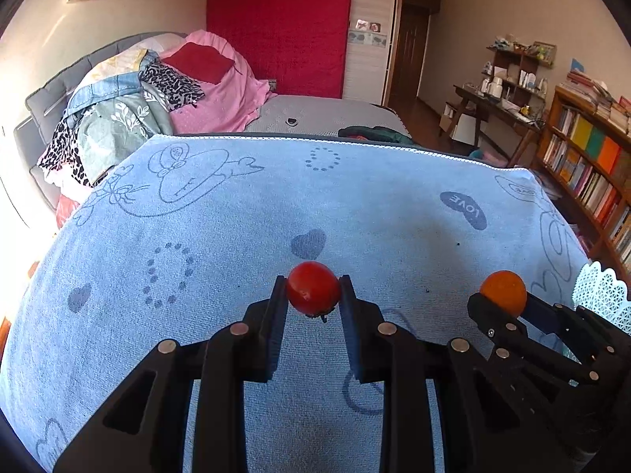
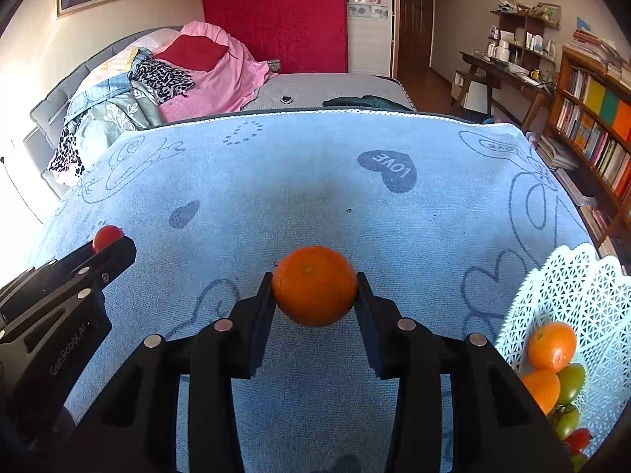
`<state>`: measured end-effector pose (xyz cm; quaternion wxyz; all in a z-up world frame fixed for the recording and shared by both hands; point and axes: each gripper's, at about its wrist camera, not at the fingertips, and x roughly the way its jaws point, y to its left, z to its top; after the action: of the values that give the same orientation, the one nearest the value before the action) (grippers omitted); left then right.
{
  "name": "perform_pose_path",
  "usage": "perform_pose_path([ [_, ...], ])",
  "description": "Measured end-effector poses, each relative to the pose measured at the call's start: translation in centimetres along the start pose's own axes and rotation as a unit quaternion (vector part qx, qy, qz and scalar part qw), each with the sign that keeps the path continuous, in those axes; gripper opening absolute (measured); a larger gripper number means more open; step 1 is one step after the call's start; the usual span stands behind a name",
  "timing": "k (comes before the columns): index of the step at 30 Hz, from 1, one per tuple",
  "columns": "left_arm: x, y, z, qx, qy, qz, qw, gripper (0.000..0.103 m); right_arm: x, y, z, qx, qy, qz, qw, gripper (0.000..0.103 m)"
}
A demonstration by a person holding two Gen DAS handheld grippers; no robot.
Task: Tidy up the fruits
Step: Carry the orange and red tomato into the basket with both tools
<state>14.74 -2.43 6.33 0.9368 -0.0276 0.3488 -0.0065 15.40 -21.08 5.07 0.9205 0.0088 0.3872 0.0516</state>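
I'm working over the blue towel — the white basket is sitting at its right edge, holding fruit. My right gripper is pinching an orange above the towel; my left gripper is squeezing a tomato — both are hanging clear of the cloth.
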Motion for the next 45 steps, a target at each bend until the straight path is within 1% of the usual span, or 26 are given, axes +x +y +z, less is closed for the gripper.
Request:
perform_pose_path([
  [9, -2.5, -2.0, 0.1, 0.023, -0.025, -0.032, 0.9989, 0.026, -4.6, -2.3, -0.4, 0.022, -0.030, -0.015, 0.999, 0.041],
  [16, -4.6, -3.9, 0.0, 0.047, -0.045, -0.063, 0.9959, 0.026, -8.1, -4.7, -1.2, 0.046, -0.051, -0.030, 0.997, 0.041],
  [19, -5.4, -4.6, -0.1, 0.054, -0.052, -0.074, 0.9944, 0.027, -9.4, -6.0, -1.8, 0.066, -0.055, -0.033, 0.996, 0.041],
  [23, -6.2, -5.4, -0.3, 0.061, -0.053, -0.096, 0.9921, 0.027, -10.8, -7.8, -3.0, 0.088, -0.057, -0.041, 0.994, 0.041],
  [26, -6.5, -5.9, -0.6, 0.061, -0.045, -0.119, 0.9900, 0.027, -11.8, -9.2, -3.8, 0.104, -0.058, -0.048, 0.992, 0.041],
  [29, -6.9, -6.6, -0.9, 0.066, -0.039, -0.142, 0.9870, 0.027, -12.9, -10.8, -4.8, 0.123, -0.059, -0.050, 0.989, 0.041],
  [36, -7.6, -8.0, -1.6, 0.077, -0.031, -0.191, 0.9782, 0.027, -14.2, -13.1, -6.2, 0.148, -0.060, -0.070, 0.985, 0.041],
  [39, -7.8, -8.3, -1.8, 0.078, -0.028, -0.214, 0.9734, 0.027, -14.5, -14.0, -7.1, 0.157, -0.058, -0.075, 0.983, 0.041],
  [45, -8.4, -9.3, -2.3, 0.085, -0.033, -0.253, 0.9633, 0.027, -15.5, -15.1, -8.4, 0.176, -0.063, -0.079, 0.979, 0.041],
])
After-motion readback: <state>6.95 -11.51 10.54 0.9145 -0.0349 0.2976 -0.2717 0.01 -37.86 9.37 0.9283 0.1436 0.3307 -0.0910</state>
